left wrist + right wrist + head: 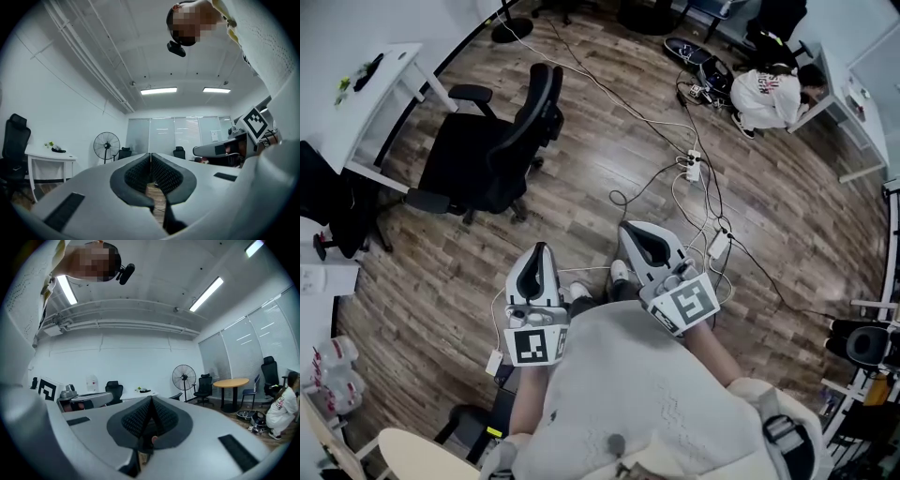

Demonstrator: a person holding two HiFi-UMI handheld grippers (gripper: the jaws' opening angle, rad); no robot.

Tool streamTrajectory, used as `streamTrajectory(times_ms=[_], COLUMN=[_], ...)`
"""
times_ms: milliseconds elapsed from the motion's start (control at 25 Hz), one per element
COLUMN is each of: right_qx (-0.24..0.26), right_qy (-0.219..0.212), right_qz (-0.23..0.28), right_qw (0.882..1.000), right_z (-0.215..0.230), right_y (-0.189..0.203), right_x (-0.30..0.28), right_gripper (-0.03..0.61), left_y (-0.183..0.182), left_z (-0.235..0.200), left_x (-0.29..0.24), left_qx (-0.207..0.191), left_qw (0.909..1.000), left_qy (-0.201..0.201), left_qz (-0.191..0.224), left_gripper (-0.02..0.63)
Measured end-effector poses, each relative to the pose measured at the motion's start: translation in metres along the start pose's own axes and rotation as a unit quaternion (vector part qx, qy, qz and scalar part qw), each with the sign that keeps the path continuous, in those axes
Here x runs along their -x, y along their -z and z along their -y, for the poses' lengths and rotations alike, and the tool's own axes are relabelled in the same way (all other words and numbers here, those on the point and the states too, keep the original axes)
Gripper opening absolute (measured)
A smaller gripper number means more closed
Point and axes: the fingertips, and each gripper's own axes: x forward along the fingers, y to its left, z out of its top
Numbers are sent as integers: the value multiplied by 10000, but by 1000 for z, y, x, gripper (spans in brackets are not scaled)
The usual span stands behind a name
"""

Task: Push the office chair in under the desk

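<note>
Wood-plank floor (609,141) is carrying everything. Black office chair (492,150) is standing on it on its wheels, near the white desk (370,98), whose legs are also resting on the floor. White cables (652,178) are trailing across the middle, joining at power strips (693,167). A person (766,97) is crouching on the boards at upper right. Round black fan base (512,31) is sitting at the top edge.
</note>
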Motion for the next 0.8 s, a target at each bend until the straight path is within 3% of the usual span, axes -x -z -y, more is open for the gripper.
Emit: streamTrajectory(times_ms=[280,440,480,640,800], right_qx=[-164,-109,-118,-139,-201], right_qy=[647,959,989,1095,1183], right_qz=[152,130,116,97,122], right_qw=[9977,9953,9950,9938,9927], right_z=[-2,-1,-3,-4,17], right_y=[4,12,13,12,9], right_x=[9,10,10,10,16], right_gripper=[9,12,49,122,127], left_y=[5,15,16,18,17], left_z=[-19,-29,-33,-40,-27], left_x=[10,13,13,7,-15], left_qx=[18,79,65,130,104], left_qw=[9996,9989,9988,9983,9977], left_qy=[272,427,448,527,636], left_qz=[-81,-159,-180,-227,-225], left_gripper=[28,152,170,215,235])
